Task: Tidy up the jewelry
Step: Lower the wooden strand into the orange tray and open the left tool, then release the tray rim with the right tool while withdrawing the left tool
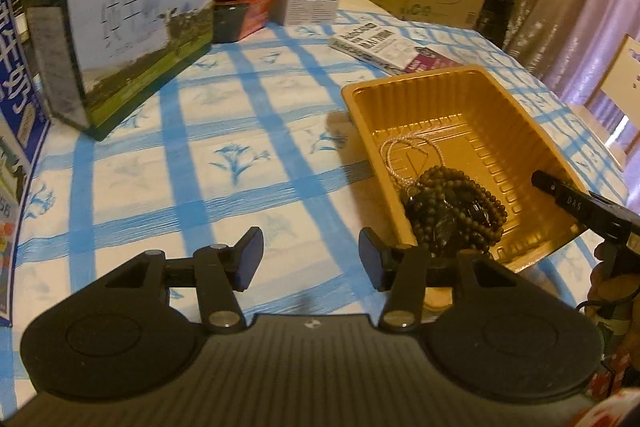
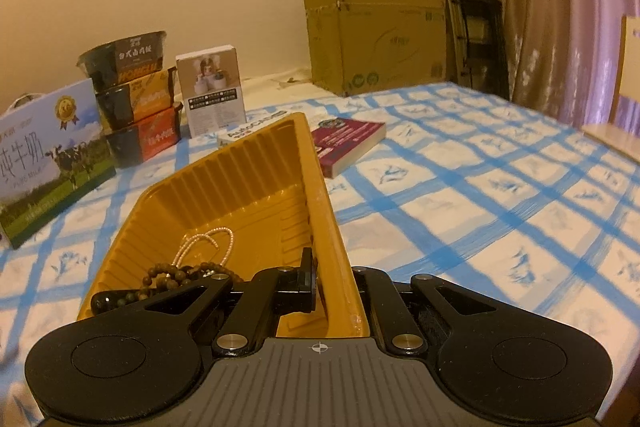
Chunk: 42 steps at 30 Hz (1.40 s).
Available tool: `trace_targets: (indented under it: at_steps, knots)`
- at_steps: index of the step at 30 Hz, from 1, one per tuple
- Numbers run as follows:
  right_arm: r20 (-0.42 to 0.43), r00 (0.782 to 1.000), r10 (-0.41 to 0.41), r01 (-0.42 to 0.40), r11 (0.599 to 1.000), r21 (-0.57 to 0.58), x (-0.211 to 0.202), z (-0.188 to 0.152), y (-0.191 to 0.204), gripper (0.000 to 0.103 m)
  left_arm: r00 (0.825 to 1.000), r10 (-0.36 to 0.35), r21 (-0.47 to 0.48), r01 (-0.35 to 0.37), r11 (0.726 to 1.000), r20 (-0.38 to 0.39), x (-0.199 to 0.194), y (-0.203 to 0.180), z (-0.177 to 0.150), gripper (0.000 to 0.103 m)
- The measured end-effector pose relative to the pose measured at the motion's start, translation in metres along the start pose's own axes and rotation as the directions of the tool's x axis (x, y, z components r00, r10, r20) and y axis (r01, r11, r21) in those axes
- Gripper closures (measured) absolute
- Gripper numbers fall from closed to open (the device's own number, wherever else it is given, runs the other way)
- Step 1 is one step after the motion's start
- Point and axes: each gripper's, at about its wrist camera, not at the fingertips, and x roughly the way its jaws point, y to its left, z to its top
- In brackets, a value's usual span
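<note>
Jewelry gathered in the gold tray

Jewelry, dark brown wooden bead strands (image 1: 460,211) and a thin pale pearl-like chain (image 1: 404,155), lies in the ribbed gold plastic tray (image 1: 400,95) on the blue-checked surface (image 1: 200,155). Right gripper (image 2: 334,287) is clamped on the tray's wall; left gripper (image 1: 310,255) hangs with its jaws apart, nothing between them. Next probably: lift out one strand.
</note>
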Motion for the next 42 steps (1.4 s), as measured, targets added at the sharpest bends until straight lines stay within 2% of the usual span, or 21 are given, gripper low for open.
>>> trace_targets:
  at_steps: [9, 12, 16, 17, 18, 20, 22, 25, 29, 33, 37, 42]
  knots:
    - [-0.085, 0.994, 0.062, -0.057, 0.997, 0.06, 0.032, -0.01, 0.009, 0.098, 0.999, 0.045, -0.009, -0.045, 0.999, -0.006, 0.001, 0.012, -0.01, 0.05]
    - [-0.08, 0.994, 0.08, -0.073, 0.993, 0.098, 0.039, -0.008, 0.001, 0.098, 0.998, 0.06, -0.016, -0.06, 0.998, -0.004, 0.001, 0.015, -0.012, 0.042]
    - [-0.115, 0.983, 0.142, -0.127, 0.983, 0.129, 0.047, -0.003, -0.012, 0.094, 0.997, 0.078, -0.01, -0.078, 0.997, -0.004, 0.001, 0.016, -0.016, 0.037]
    - [-0.116, 0.98, 0.163, -0.146, 0.979, 0.145, 0.047, -0.002, -0.015, 0.077, 0.997, 0.081, -0.01, -0.081, 0.997, -0.005, 0.0, 0.016, -0.017, 0.034]
    - [-0.108, 0.978, 0.177, -0.158, 0.974, 0.16, 0.045, -0.001, -0.018, 0.041, 0.996, 0.087, -0.009, -0.087, 0.996, -0.006, 0.0, 0.015, -0.019, 0.029]
    - [-0.035, 0.988, 0.148, -0.141, 0.978, 0.151, 0.032, 0.001, -0.021, 0.014, 0.994, 0.108, -0.003, -0.108, 0.994, -0.004, 0.0, 0.013, -0.022, 0.021]
    - [0.013, 0.991, 0.13, -0.131, 0.985, 0.109, 0.019, 0.006, -0.022, 0.014, 0.991, 0.134, 0.017, -0.134, 0.991, 0.008, -0.003, 0.008, -0.025, 0.019]
    - [-0.025, 0.994, 0.107, -0.103, 0.988, 0.114, 0.002, 0.012, -0.024, 0.014, 0.982, 0.186, 0.058, -0.187, 0.981, 0.021, -0.006, -0.001, -0.028, 0.017]
    - [-0.057, 0.992, 0.113, -0.108, 0.991, 0.085, -0.033, 0.006, -0.013, 0.014, 0.965, 0.255, 0.101, -0.26, 0.96, 0.055, -0.016, -0.014, -0.038, 0.017]
    - [-0.102, 0.984, 0.145, -0.141, 0.989, 0.044, -0.067, -0.009, 0.013, 0.014, 0.971, 0.223, 0.087, -0.23, 0.969, 0.084, -0.039, -0.019, -0.048, 0.017]
    - [-0.113, 0.979, 0.167, -0.166, 0.986, 0.02, -0.101, -0.018, 0.038, 0.014, 0.977, 0.182, 0.054, -0.189, 0.981, 0.108, -0.069, -0.021, -0.052, 0.017]
    - [-0.142, 0.965, 0.22, -0.219, 0.975, 0.021, -0.138, -0.018, 0.054, 0.014, 0.976, 0.183, 0.067, -0.192, 0.979, 0.116, -0.109, -0.028, -0.059, 0.017]
